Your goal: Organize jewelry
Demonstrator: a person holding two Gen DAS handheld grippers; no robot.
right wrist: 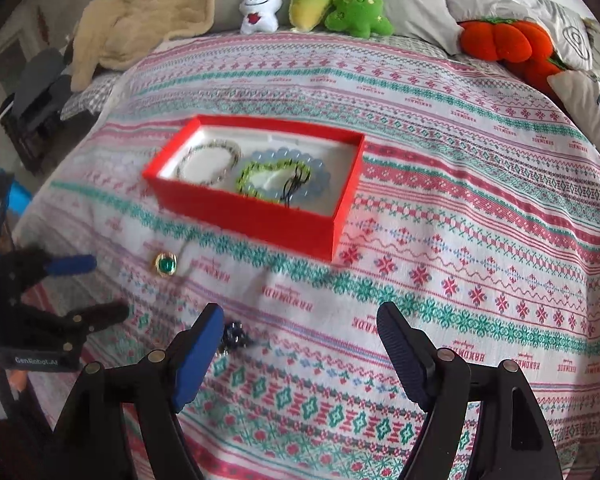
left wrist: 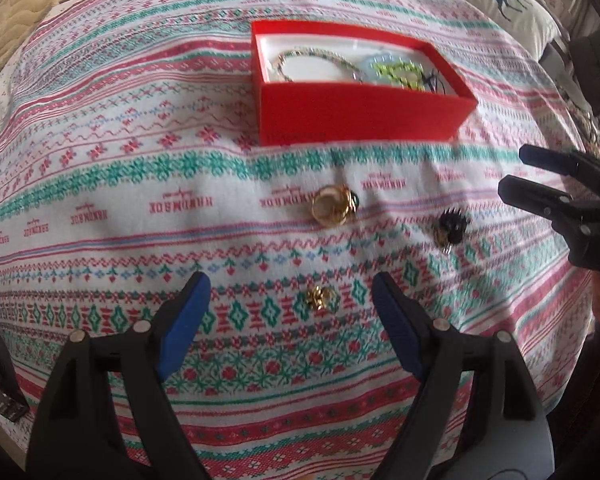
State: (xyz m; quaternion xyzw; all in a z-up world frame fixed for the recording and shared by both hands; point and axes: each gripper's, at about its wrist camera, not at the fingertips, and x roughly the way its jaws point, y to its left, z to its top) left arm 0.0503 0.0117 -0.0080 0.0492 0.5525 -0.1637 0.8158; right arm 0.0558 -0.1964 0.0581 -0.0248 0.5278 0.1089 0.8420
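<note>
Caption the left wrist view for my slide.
Open left gripper over a small gold earring, red box of bracelets beyond.

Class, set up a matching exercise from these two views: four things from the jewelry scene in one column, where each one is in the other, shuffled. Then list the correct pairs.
Things
1. green bracelet
2. small gold ring
3. black ring
4. pumpkin plush

Places
A. between the open left tool's fingers, on the blanket
B. inside the red box
C. by the pillows at the far end of the bed
D. on the blanket near the right tool

Pairs: 1-B, 2-A, 3-D, 4-C
</note>
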